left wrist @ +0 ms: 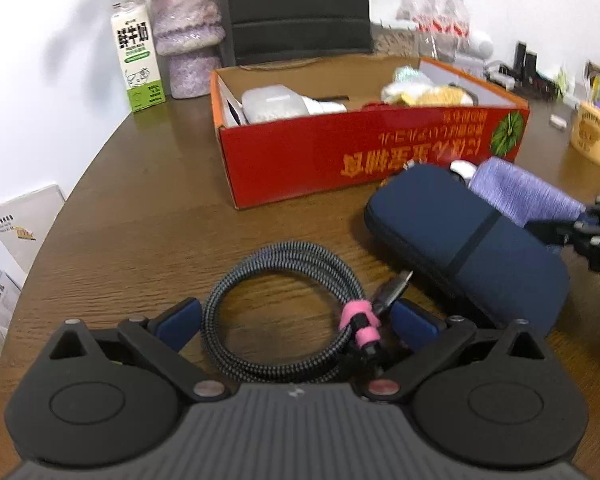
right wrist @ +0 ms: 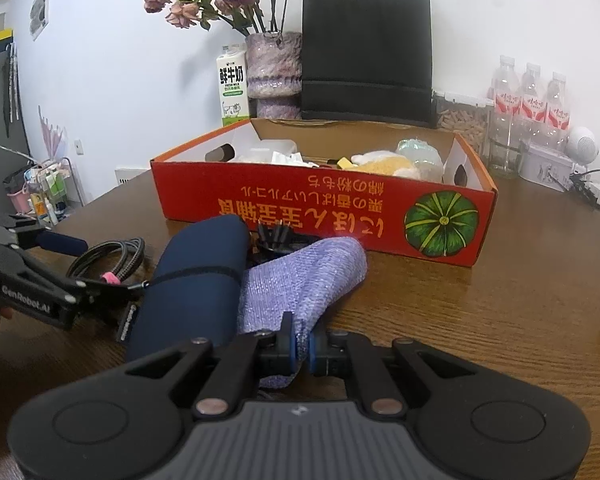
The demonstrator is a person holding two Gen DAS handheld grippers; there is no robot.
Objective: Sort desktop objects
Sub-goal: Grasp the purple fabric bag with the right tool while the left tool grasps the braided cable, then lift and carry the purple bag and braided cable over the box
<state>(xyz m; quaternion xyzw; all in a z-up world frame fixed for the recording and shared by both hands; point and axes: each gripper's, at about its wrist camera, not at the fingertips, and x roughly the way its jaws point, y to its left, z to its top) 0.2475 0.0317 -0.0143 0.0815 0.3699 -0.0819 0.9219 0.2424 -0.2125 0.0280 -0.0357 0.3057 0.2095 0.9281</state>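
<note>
Purple cloth (right wrist: 300,280) lengthwise toward red box (right wrist: 324,216)

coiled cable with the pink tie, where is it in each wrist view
Left wrist view: the coiled cable lies low in the centre on the table, between the open left gripper's fingers.
Right wrist view: the cable sits at the left edge, left of the navy case.
Shared landmark: the red box behind it.

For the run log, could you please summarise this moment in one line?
left claw: open around coiled braided cable | right claw: shut on purple knitted cloth
</note>
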